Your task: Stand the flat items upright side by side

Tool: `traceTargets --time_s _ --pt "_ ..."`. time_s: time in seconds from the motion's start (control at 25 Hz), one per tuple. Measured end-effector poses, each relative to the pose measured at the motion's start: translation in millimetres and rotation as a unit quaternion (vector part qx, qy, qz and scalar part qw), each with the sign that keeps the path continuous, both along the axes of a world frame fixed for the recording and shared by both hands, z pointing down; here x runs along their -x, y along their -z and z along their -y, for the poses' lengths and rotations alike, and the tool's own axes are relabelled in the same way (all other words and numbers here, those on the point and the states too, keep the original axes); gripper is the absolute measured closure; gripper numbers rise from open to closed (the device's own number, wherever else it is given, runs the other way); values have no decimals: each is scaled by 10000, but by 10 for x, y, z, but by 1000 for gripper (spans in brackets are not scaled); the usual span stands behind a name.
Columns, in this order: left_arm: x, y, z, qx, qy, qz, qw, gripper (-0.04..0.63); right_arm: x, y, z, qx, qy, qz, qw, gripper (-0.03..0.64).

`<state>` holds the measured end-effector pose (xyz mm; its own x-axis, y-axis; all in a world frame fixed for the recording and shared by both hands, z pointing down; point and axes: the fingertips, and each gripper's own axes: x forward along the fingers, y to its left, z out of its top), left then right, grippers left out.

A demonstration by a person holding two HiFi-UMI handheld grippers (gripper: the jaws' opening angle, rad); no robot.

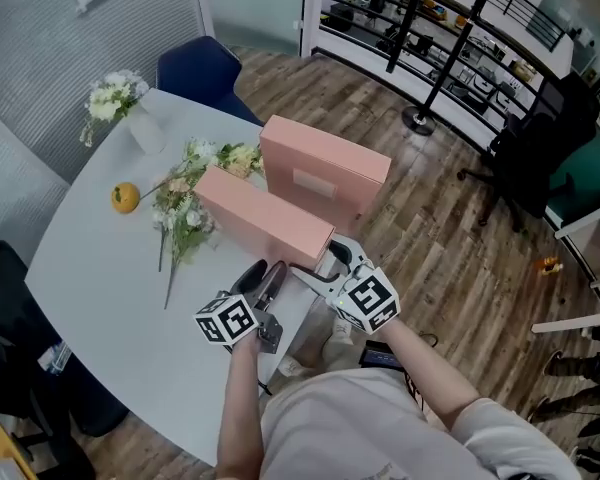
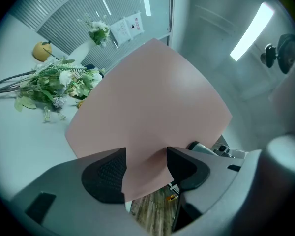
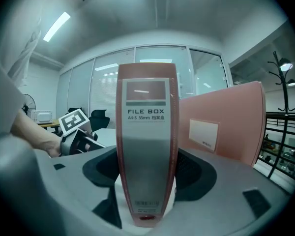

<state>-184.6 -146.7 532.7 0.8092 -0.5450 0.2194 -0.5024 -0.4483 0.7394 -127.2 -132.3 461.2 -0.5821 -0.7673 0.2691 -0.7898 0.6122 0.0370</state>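
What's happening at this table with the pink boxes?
A person is working with a hand-held gripper in each hand. The left gripper and the right gripper are both closed on the near end of the nearer pink file box, which is upright with its labelled spine facing the person. The second pink file box stands upright just beyond it on the white table. Flowers and an orange lie off to the side.

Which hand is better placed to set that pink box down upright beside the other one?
Probably the right. The right gripper clasps the near file box squarely across its upright spine, with the standing file box just beside it. The left gripper pinches only a corner.
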Motion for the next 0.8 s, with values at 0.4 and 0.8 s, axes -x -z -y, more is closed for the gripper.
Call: traceTargets --time_s 0.4,0.8 --pt "-17 -61 -41 84 -24 34 10000 336 -60 -113 -38 8 -242 -195 9995 295" --pt "2 -78 -41 94 47 40 9999 335 -195 -117 -161 83 -444 -82 9989 296"
